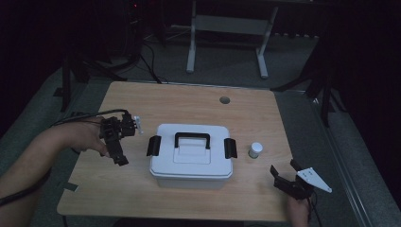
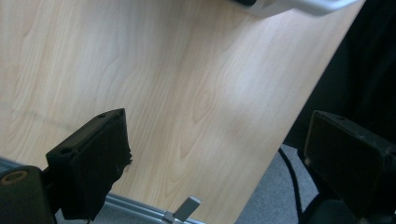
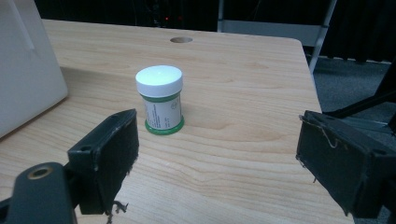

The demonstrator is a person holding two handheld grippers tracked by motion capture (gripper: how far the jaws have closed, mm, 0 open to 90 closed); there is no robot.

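Note:
A white lidded box (image 1: 191, 153) with a black handle and black side latches stands at the middle of the wooden table (image 1: 189, 101). To its right stands a small white-capped jar (image 1: 255, 150) with a green-edged label. My right gripper (image 1: 285, 169) is open near the table's front right corner. In the right gripper view the jar (image 3: 159, 100) stands upright a little beyond the wide jaws (image 3: 217, 140), left of centre, with the box wall (image 3: 23, 70) at far left. My left gripper (image 1: 118, 153) hovers left of the box, open (image 2: 219, 140) over bare wood, and the box edge (image 2: 299, 5) shows at the top.
A round cable hole (image 1: 224, 100) lies in the table's far part. A white desk frame (image 1: 227, 28) stands on the floor behind. Dark stands flank the table on both sides. A cable (image 1: 85, 116) trails from the left gripper over the left edge.

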